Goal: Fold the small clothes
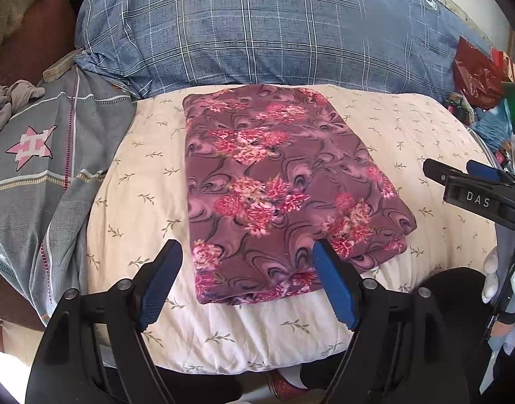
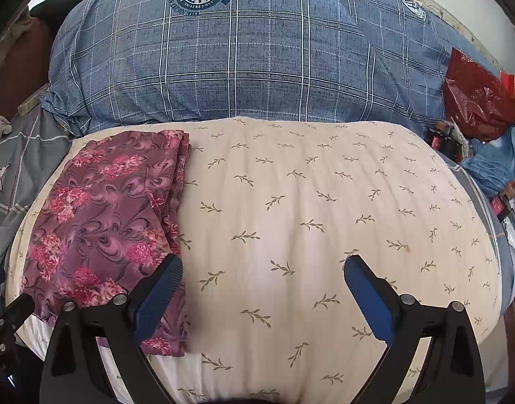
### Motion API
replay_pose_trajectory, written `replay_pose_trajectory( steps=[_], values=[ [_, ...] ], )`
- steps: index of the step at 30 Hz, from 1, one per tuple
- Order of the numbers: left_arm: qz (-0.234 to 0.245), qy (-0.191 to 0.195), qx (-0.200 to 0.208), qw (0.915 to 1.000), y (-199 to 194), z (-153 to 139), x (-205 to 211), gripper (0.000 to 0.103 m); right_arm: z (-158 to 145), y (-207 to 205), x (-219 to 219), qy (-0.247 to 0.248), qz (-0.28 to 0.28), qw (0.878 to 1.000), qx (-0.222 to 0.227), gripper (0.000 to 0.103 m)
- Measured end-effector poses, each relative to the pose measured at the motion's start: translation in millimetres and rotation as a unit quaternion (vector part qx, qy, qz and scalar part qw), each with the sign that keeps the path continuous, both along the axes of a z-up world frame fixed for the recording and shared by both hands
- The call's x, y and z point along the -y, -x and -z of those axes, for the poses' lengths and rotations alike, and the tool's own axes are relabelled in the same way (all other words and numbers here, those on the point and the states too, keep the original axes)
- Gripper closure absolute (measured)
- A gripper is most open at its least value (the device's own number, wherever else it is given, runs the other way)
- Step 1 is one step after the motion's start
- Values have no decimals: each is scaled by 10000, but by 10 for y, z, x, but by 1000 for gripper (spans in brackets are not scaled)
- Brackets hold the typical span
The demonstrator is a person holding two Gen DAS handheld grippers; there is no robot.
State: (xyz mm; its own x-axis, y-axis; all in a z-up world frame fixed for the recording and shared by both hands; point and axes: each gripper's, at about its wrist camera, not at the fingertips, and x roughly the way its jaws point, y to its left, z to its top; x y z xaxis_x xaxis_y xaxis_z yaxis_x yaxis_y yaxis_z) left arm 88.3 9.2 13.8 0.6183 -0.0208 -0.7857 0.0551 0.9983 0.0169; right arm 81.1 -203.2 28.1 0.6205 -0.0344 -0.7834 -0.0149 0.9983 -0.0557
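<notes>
A folded purple garment with pink flowers (image 1: 277, 181) lies flat on a cream leaf-print cushion (image 1: 139, 181). My left gripper (image 1: 247, 249) hovers open over the garment's near end, its blue pads (image 1: 160, 286) wide apart and pressing on nothing. In the right wrist view the same garment (image 2: 102, 222) sits at the left of the cushion (image 2: 324, 208). My right gripper (image 2: 264, 262) stands open above bare cushion just right of the garment, empty. Its black finger marked DAS (image 1: 476, 198) shows at the right edge of the left wrist view.
A big blue checked pillow (image 1: 257, 33) lies behind the cushion. Grey cloth with a pink star (image 1: 32, 155) is at the left. A red plastic bag (image 2: 476, 101) and blue clutter (image 2: 496, 161) sit at the right. A gloved hand (image 1: 493, 276) holds the right gripper.
</notes>
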Motion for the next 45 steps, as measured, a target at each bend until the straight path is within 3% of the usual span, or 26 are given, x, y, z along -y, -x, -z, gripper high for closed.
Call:
replay_pose_trajectory(
  steps=[9,20,30,45],
  values=[
    [-7,-58,37,10000,-22,-12,23,23,-9,18,-20,44,12,10000,62,5],
    [-64,-103,230,9997,0,-86,18,23,-217,238,2,-107,-105,9983,567,5],
    [-40,5,355,9994,148,-125,59,23,-280,625,-5,62,-348,9977,574,5],
    [65,-69,487,9988,327,-164,228,21,-362,718,49,-34,-306,9972,681,5]
  ],
)
